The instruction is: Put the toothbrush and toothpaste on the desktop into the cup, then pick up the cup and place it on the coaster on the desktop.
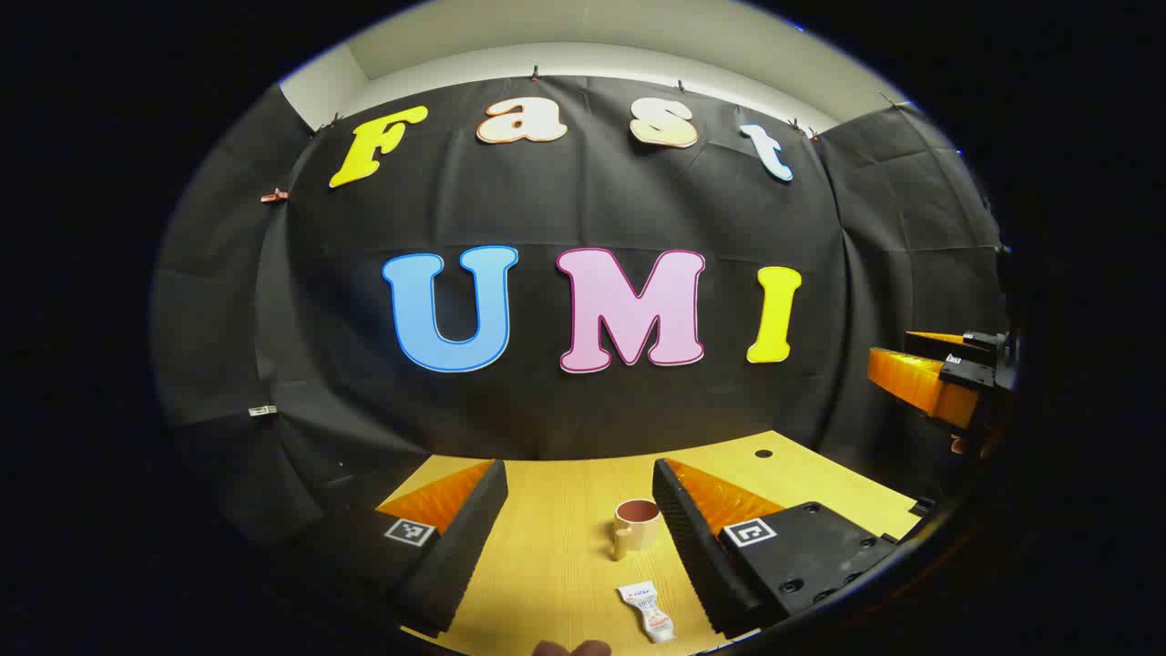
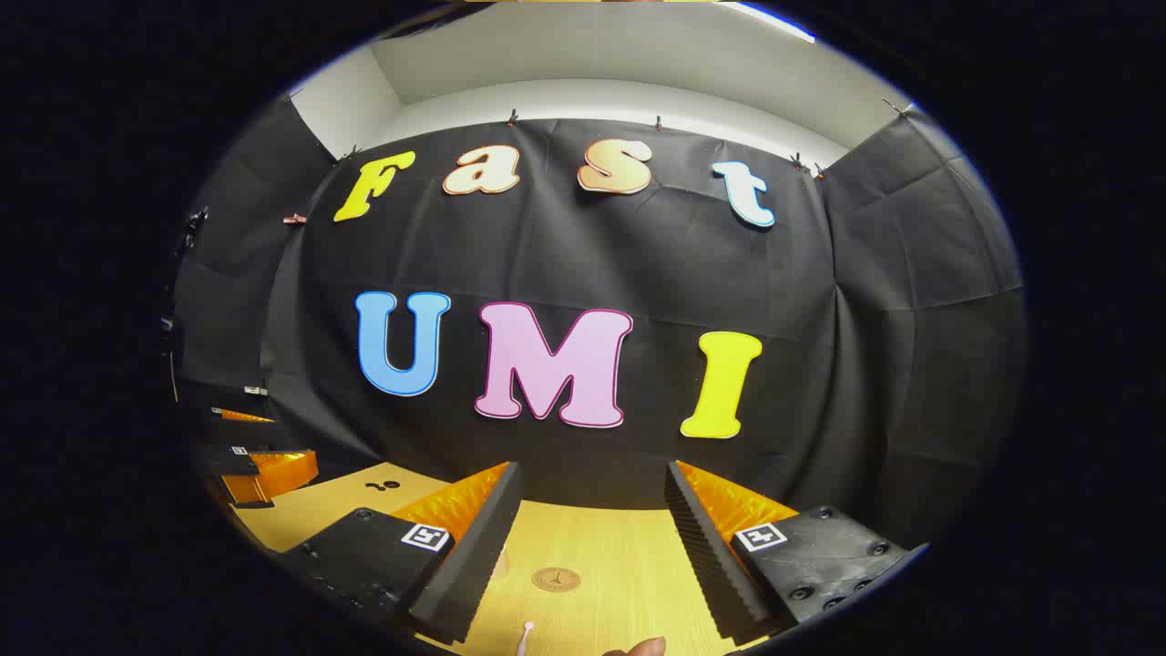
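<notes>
A: Starting at the left gripper (image 1: 574, 538), what are its fingers doing?

B: They are standing spread apart, gripping nothing. The ribbed black foam pads (image 1: 460, 538) are angling up from the bottom of the left gripper view, backed by translucent orange plastic, with black blocks carrying square white markers.

A: And between them?

B: The cup (image 1: 636, 524) is sitting upright on the desktop (image 1: 556, 547), just beside the right-hand pad. It is a squat cream mug with a brownish rim and a handle on its left. Below it, at the bottom centre of the frame, the toothpaste (image 1: 649, 610) is lying flat, a small soft white tube with a crimped end.

A: The desktop itself?

B: Pale wood grain, smooth, with a round dark hole near its far edge.

A: Now the right gripper (image 2: 592, 556).

B: Its fingers are also parted, clasping nothing. Between them, low in the right gripper view, the coaster (image 2: 556, 579) is lying flat: a thin round disc in tan. At the bottom edge the white tip of the toothbrush (image 2: 525, 636) is poking in.

A: Anything farther out?

B: The other gripper's orange and black body is showing at the right edge of the left gripper view.
</notes>
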A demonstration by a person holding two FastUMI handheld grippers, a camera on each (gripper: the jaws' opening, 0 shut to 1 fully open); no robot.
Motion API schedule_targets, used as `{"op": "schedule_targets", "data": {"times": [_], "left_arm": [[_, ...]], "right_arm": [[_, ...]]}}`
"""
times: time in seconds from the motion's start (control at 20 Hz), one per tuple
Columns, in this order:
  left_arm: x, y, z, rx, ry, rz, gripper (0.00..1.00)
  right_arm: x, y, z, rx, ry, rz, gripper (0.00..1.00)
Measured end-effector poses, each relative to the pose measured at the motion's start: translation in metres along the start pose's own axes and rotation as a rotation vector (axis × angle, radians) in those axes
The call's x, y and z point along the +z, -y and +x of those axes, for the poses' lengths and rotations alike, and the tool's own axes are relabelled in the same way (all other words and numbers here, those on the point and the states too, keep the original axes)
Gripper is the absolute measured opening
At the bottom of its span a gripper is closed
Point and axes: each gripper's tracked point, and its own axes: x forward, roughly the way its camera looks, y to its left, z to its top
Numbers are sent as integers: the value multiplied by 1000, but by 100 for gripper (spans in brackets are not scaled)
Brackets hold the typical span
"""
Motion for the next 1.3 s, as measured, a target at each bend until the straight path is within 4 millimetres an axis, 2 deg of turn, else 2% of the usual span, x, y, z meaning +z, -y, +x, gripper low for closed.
{"op": "schedule_targets", "data": {"times": [0.95, 1.15, 1.3], "left_arm": [[-7, 9, 2, 2, -31, 5, 99], [-28, 21, 5, -16, -86, -2, 99], [-64, 40, 8, -53, -172, -8, 99]], "right_arm": [[-5, 9, -2, -1, -14, -13, 96], [-13, 9, -5, 7, -36, -9, 96], [-24, 13, -9, 10, -63, -11, 97]]}}
